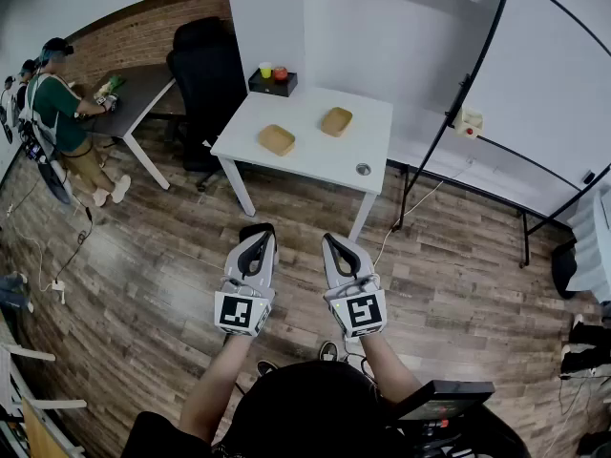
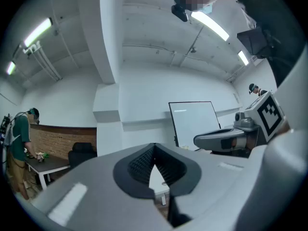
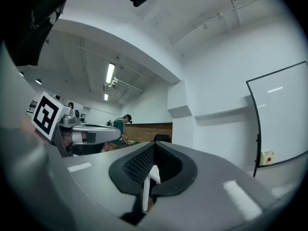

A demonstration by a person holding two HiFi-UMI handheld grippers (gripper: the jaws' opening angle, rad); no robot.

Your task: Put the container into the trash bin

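Note:
Two shallow brown containers lie on the white table, one near its front left and one further back. Both of my grippers hang side by side over the wooden floor, well short of the table and pointing toward it. The left gripper is shut with nothing between its pads. The right gripper is shut and empty too. No trash bin can be told for certain; a dark object stands at the far right by the wall.
A black box with cups and a red fruit sits at the table's back corner, and a small round metal item at its front right. Behind the table is a black office chair. A whiteboard on a stand is at the right. A person stands at a grey desk far left.

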